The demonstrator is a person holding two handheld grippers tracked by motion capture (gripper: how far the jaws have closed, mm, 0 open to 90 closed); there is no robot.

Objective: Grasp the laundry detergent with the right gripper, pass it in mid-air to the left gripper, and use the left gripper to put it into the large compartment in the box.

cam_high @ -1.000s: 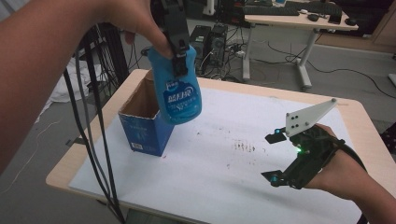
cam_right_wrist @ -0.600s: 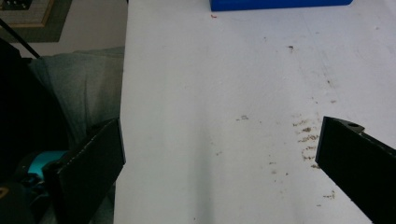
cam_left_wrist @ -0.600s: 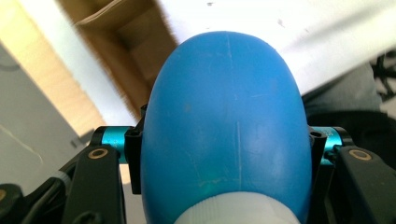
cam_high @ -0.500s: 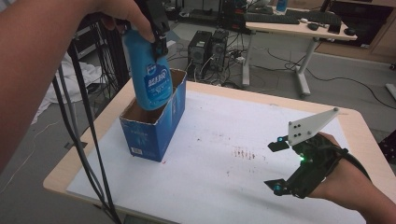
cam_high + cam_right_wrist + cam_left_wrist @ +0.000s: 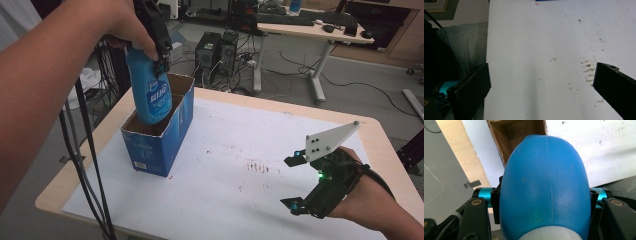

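A white sheet (image 5: 225,150) covers most of a light wooden table (image 5: 100,145), whose bare edge shows around it, and a patch of small brown specks (image 5: 257,166) marks the sheet right of its middle; the right gripper view shows the same specks (image 5: 587,67) close up. Beyond the table, two dark computer towers (image 5: 220,47) stand on the grey floor (image 5: 380,75) beside a white-legged desk (image 5: 310,31) that carries a keyboard (image 5: 285,19), with thin cables (image 5: 350,82) trailing over the floor.
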